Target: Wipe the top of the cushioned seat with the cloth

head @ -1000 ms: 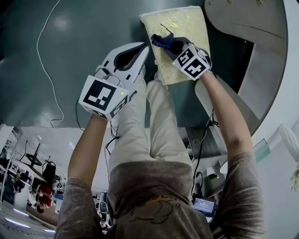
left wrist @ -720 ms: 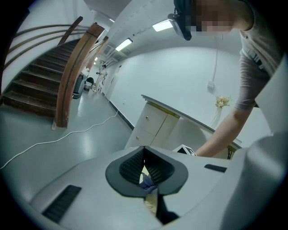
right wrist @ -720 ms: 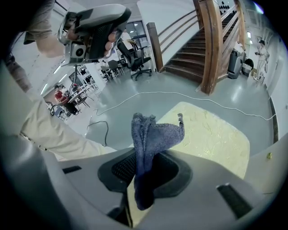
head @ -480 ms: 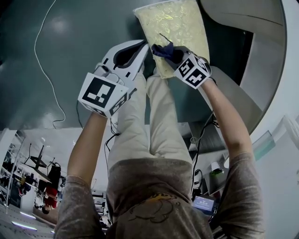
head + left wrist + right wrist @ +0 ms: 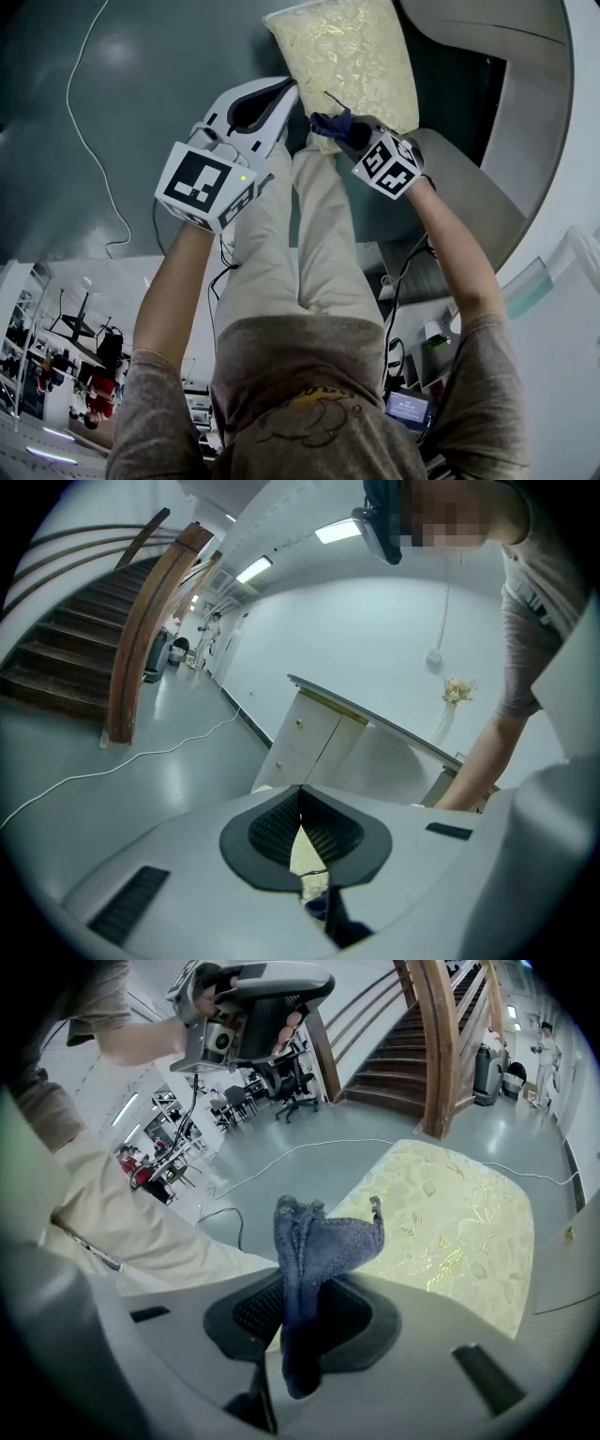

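The cushioned seat (image 5: 342,61) has a pale yellow patterned top and stands on the grey floor ahead of the person's legs. In the right gripper view the cushioned seat (image 5: 450,1222) fills the middle right. My right gripper (image 5: 330,124) is shut on a dark blue cloth (image 5: 314,1241), which hangs bunched over the seat's near edge. The cloth (image 5: 330,120) also shows in the head view at the seat's near end. My left gripper (image 5: 272,94) hangs to the seat's left, jaws shut with nothing between them.
A white cable (image 5: 89,122) snakes over the grey floor on the left. A curved white counter (image 5: 525,103) stands right of the seat. A wooden staircase (image 5: 441,1026) rises beyond the seat. The person's legs (image 5: 300,234) stand just below the seat.
The right gripper has drawn the cloth back along the seat toward its near edge. The left gripper has hardly moved.
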Tool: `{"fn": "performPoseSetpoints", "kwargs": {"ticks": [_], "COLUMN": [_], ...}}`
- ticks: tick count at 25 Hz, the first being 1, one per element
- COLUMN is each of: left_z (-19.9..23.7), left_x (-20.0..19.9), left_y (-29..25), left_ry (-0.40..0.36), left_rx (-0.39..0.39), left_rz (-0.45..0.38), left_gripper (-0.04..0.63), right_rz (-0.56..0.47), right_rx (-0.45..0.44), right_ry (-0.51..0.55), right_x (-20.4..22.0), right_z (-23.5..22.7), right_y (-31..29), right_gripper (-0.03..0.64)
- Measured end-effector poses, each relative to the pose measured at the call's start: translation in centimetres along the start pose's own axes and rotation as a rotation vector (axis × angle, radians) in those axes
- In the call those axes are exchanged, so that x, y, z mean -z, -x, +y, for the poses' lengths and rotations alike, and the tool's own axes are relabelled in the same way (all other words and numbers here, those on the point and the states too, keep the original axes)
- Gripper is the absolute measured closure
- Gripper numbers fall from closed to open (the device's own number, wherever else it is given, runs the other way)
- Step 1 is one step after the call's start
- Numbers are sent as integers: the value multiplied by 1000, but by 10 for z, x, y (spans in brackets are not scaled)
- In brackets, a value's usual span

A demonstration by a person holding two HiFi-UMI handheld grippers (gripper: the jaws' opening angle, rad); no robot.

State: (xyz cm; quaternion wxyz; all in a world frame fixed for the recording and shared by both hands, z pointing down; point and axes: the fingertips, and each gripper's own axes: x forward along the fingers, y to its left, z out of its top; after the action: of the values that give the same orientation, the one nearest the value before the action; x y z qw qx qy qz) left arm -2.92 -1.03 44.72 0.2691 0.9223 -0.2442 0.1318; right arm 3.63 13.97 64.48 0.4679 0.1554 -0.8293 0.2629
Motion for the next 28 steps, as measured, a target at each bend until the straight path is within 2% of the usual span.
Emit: {"fn": "performPoseSetpoints", "kwargs": {"ticks": [17, 24, 28], "left_z": [-13, -24, -27], "left_x": [6, 12, 14], "left_y": [-8, -15, -16], "left_ry": [9, 12, 10], "left_rx": [48, 87, 102], "left_rz": [19, 40, 47], "left_gripper": [577, 577, 577], "right_rz": [37, 131, 82], "right_rx": [-53, -151, -149], "right_ry": [-29, -8, -46], "right_x": [27, 54, 39], "right_z": [35, 61, 56], "right_y": [2, 1, 13], "right_gripper": [520, 520, 520]}}
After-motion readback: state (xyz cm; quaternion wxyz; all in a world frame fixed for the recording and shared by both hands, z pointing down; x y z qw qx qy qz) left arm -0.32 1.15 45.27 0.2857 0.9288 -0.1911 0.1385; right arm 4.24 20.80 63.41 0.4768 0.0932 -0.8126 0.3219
